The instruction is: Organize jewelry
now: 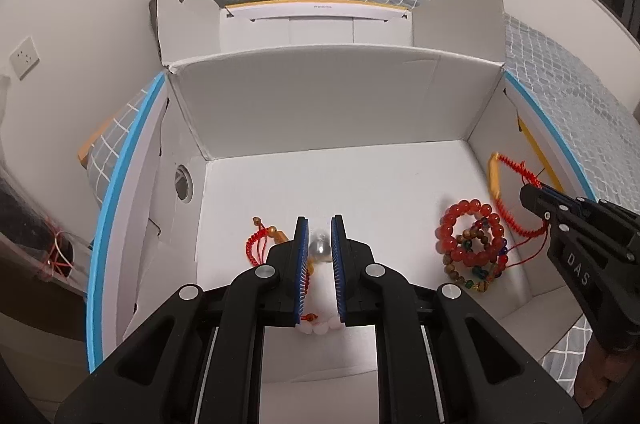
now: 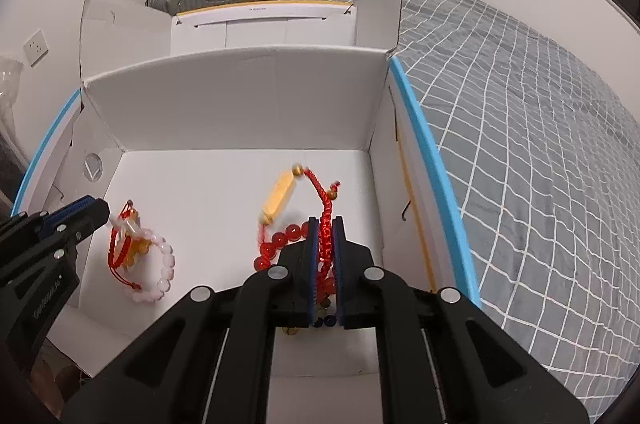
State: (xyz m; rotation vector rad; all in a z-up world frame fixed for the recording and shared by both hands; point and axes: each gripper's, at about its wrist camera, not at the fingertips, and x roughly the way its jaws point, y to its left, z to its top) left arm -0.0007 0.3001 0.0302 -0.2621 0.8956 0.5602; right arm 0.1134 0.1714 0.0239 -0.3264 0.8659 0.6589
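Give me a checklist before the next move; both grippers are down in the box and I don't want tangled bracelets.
1. Right gripper pinches red cord bracelet: ok, cord sits between shut pads.
2. Left gripper has a grip: cannot tell; silver bell shows between its nearly shut jaws.
3. Both grippers inside white box: ok.
4. Held cord free of red bead bracelet: cannot tell; a thin thread trails toward it.
5. Grippers apart from each other: ok, opposite sides.
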